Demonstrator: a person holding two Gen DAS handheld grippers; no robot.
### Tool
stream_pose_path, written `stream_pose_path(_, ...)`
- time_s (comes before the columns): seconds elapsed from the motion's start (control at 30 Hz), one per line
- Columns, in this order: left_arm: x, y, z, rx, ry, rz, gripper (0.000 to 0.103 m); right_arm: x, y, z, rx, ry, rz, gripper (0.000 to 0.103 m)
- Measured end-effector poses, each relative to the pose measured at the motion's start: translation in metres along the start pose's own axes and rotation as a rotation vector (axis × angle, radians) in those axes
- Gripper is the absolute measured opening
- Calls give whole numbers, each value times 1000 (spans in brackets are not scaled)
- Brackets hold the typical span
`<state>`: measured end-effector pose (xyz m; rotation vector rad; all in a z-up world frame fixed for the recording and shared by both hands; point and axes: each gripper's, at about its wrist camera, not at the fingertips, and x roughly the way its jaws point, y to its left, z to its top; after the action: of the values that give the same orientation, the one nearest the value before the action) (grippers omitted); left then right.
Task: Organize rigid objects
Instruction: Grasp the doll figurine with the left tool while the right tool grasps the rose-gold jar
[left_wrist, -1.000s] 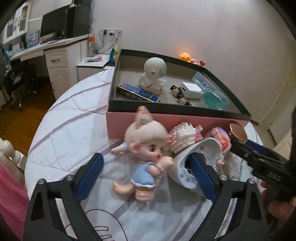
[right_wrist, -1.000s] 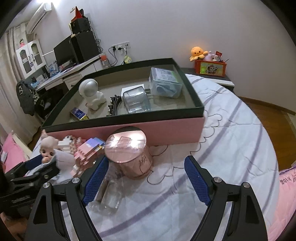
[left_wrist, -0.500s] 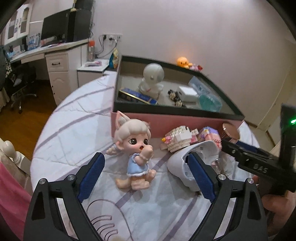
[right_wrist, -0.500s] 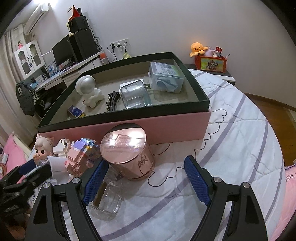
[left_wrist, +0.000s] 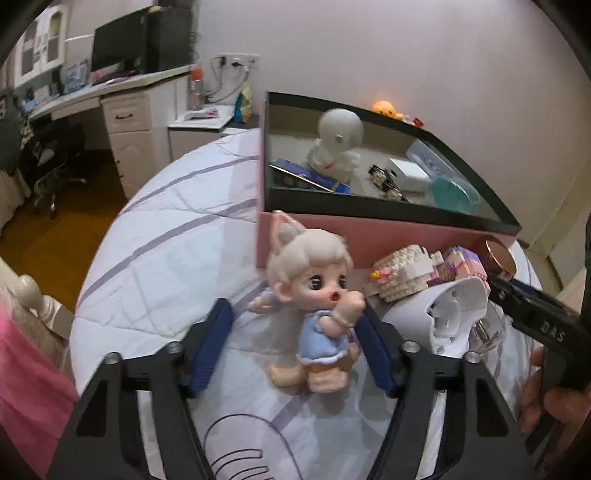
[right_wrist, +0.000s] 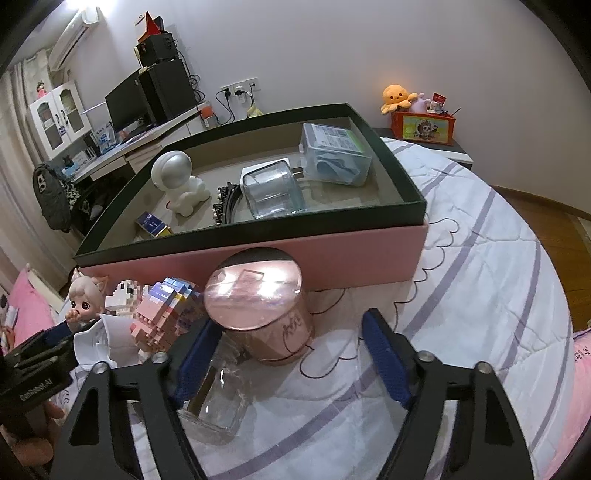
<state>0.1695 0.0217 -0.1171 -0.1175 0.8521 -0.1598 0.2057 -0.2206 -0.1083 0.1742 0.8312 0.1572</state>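
Observation:
A doll (left_wrist: 321, 314) with pale hair and a blue dress stands on the white bedspread between the fingers of my left gripper (left_wrist: 291, 350). Its jaws are closing; the right pad is near the doll's arm and the left pad is still apart from it. A shiny pink round tin (right_wrist: 258, 306) stands in front of the pink box (right_wrist: 362, 254), between the fingers of my right gripper (right_wrist: 290, 360). Those jaws are closing too, with a gap at the right pad. Neither thing is gripped.
The dark-rimmed box holds a white astronaut figure (right_wrist: 181, 184), a blue packet (left_wrist: 306, 177) and clear plastic cases (right_wrist: 273, 192). Brick models (right_wrist: 162, 310), a white plastic object (left_wrist: 447, 317) and a glass bottle (right_wrist: 218, 398) lie beside the tin. The bed drops off at left and right.
Both pairs of jaws have narrowed, the left around the doll, the right around the pink tin. The left gripper has shifted slightly, so the doll sits further right between its fingers.

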Motion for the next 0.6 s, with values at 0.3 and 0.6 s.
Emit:
stream_pose_path(0.3,-2,-1,-1,-31,-4,-108,24,-4,-3,-3,5,3,29,51)
stream_pose_path(0.6,-18,-1,-11,-35,-28,-92,24,-24,-12,-10,19,-15,36,51)
